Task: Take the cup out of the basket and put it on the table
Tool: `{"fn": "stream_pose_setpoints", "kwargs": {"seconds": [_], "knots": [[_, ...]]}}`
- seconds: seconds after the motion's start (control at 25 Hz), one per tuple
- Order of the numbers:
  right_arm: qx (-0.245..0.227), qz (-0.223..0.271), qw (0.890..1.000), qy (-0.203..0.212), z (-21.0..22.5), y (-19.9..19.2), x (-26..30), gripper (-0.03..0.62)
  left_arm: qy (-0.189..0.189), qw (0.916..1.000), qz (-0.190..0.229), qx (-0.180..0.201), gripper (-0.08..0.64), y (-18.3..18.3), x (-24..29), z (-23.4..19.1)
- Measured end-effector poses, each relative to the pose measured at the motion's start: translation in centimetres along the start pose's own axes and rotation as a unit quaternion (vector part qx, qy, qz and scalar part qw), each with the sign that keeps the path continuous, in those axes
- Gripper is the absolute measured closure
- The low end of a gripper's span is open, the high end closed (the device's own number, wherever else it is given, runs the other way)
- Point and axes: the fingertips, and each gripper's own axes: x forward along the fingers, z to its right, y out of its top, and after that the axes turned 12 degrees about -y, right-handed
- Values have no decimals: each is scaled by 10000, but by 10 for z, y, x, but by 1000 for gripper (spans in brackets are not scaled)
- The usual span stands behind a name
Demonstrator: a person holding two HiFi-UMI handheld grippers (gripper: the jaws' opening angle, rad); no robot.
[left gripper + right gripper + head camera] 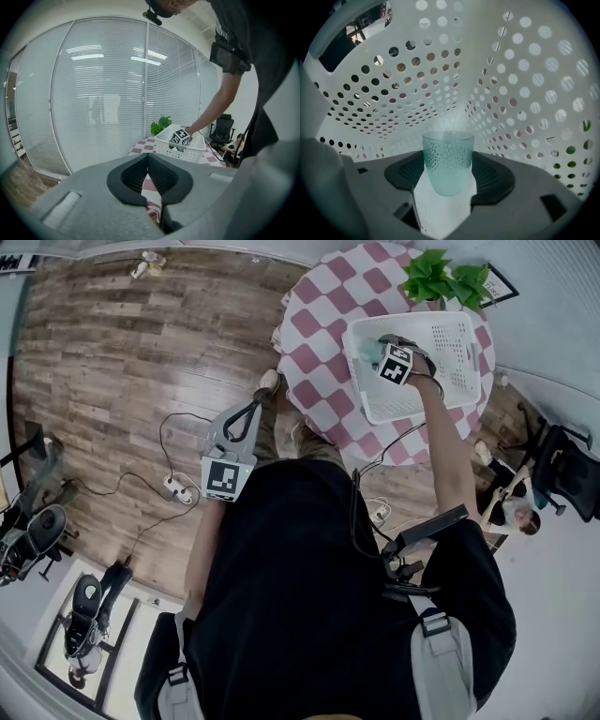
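Reaching into the white basket (450, 343) on the checked table (323, 334), the right gripper (380, 352) covers nearly all of the cup (448, 161) from overhead — only that gripper's own view shows the pale green tumbler upright on the basket floor, between jaws spread apart on either side of it. Perforated walls close in ahead of this gripper and to both sides, hiding the room, and the person's forearm (450, 456) crosses the basket's near rim behind it. The left gripper (148, 157), empty with jaws closed at the tips, hangs well short of the table.

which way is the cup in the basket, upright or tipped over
upright: the cup stands on the basket floor, open rim up, base down.
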Motion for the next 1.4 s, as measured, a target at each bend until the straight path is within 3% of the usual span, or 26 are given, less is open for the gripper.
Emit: {"fn": "stream_pose_setpoints", "kwargs": {"seconds": [0.32,0.8,1.4], "knots": [[235,35,9997,-47,5,-1,-9,270,-83,10000,-2,40,555,1,5,1],[1090,347,9934,20,10,2,-27,275,-232,9996,9,164,555,9,15,0],[2530,1155,9605,-135,26,13,-63,278,-525,9980,38,357,555,22,31,8]]}}
